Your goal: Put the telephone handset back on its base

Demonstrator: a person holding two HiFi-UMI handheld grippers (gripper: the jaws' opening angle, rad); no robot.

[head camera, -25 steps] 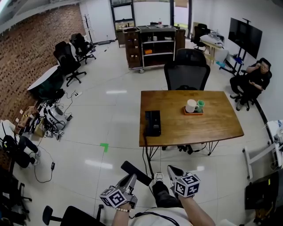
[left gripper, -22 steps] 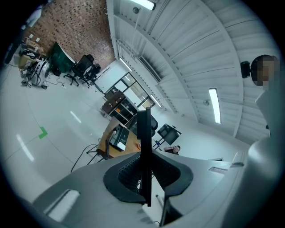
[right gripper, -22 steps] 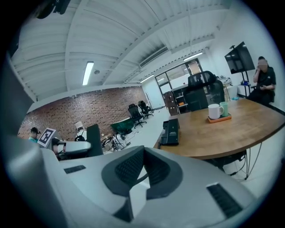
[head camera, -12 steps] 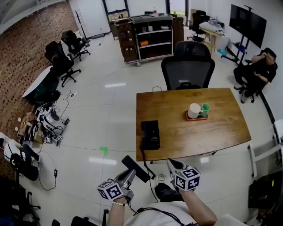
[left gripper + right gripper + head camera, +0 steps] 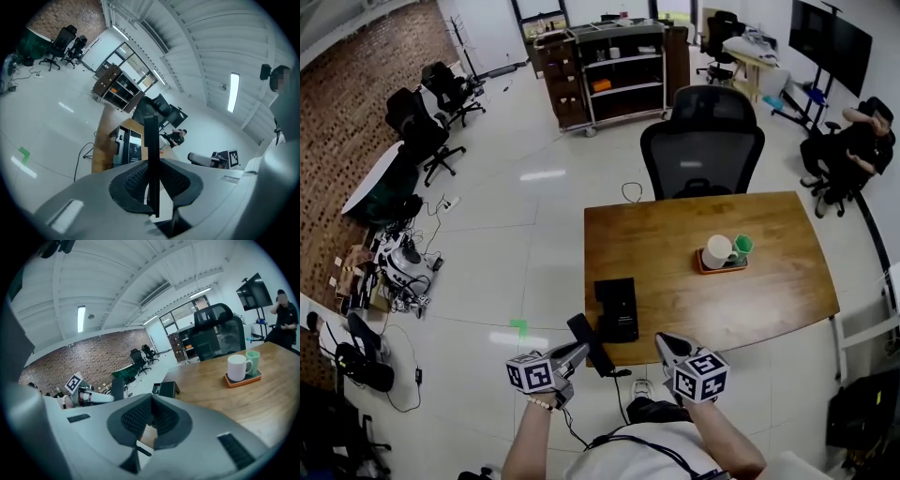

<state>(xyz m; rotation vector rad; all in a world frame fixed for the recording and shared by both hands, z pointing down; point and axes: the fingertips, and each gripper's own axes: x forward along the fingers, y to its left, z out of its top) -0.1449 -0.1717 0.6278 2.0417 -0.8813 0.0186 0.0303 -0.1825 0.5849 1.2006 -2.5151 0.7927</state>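
No legible text or numbers anywhere

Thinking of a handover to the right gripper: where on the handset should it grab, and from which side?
The far end of the handset, toward the table, across its thin flat faces, from the right. The left gripper clamps its middle, and the cord seems to leave the near end.
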